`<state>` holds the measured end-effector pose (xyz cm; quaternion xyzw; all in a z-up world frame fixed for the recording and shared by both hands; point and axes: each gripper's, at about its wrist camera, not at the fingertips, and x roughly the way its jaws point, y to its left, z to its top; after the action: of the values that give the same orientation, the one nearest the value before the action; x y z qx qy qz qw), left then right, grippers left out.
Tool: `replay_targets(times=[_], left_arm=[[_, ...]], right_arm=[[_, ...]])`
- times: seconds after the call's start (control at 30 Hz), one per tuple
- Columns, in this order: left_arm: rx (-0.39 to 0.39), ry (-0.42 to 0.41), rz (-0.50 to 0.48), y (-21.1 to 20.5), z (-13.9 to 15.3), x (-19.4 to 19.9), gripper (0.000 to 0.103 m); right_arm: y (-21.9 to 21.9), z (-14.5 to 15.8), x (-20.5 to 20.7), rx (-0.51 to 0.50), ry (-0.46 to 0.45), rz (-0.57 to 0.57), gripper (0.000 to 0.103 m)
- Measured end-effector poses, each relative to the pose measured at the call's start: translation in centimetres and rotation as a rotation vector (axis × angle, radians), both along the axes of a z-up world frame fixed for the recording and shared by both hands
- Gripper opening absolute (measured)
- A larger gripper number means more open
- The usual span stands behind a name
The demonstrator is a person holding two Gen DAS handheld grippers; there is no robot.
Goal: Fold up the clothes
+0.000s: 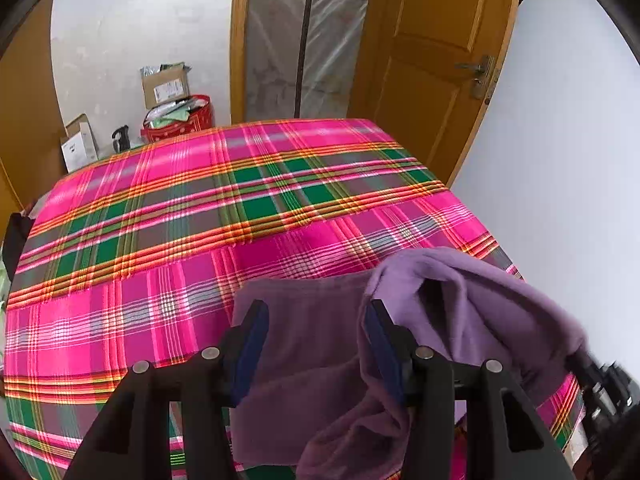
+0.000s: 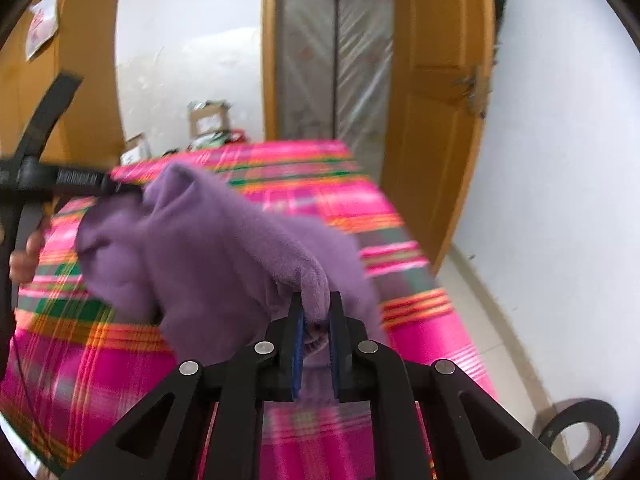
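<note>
Right tool (image 2: 316, 304) clenched on my purple garment (image 2: 208, 248); left tool (image 1: 316, 312) released, fabric between, over plaid bed (image 1: 200, 200).

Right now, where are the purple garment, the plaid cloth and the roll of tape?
purple garment (image 2: 208, 248): right wrist view, on its raised fleecy bulk.
plaid cloth (image 1: 200, 200): left wrist view, on a bare green-and-pink stretch.
roll of tape (image 2: 580, 424): right wrist view, on its dark outer band.

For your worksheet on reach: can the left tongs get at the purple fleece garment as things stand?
Probably yes. The left tongs stand open with the purple fleece garment lying between the fingers, nothing blocking. The right tongs already pinch another edge.
</note>
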<state>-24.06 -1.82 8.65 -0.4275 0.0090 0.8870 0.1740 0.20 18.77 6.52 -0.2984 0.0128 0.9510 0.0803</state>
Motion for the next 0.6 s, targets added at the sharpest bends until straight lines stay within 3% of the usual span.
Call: replay_targets(times=[0.27, 0.33, 0.47, 0.6], left_arm=[[0.063, -0.078, -0.115, 1.0, -0.8, 0.2, 0.049], [0.07, -0.1, -0.13, 1.2, -1.5, 0.2, 0.041], [0.109, -0.117, -0.168, 1.6, -1.5, 1.1, 0.014], [0.134, -0.088, -0.174, 1.4, -0.6, 2.2, 0.007]], right_arm=[[2.1, 2.7, -0.3, 0.012, 0.074, -0.074, 0.01], [2.2, 3.0, -0.4, 0.01, 0.078, -0.08, 0.01], [2.4, 3.3, -0.9, 0.0, 0.086, -0.078, 0.01], [2.2, 4.1, -1.8, -0.021, 0.115, -0.064, 0.01]])
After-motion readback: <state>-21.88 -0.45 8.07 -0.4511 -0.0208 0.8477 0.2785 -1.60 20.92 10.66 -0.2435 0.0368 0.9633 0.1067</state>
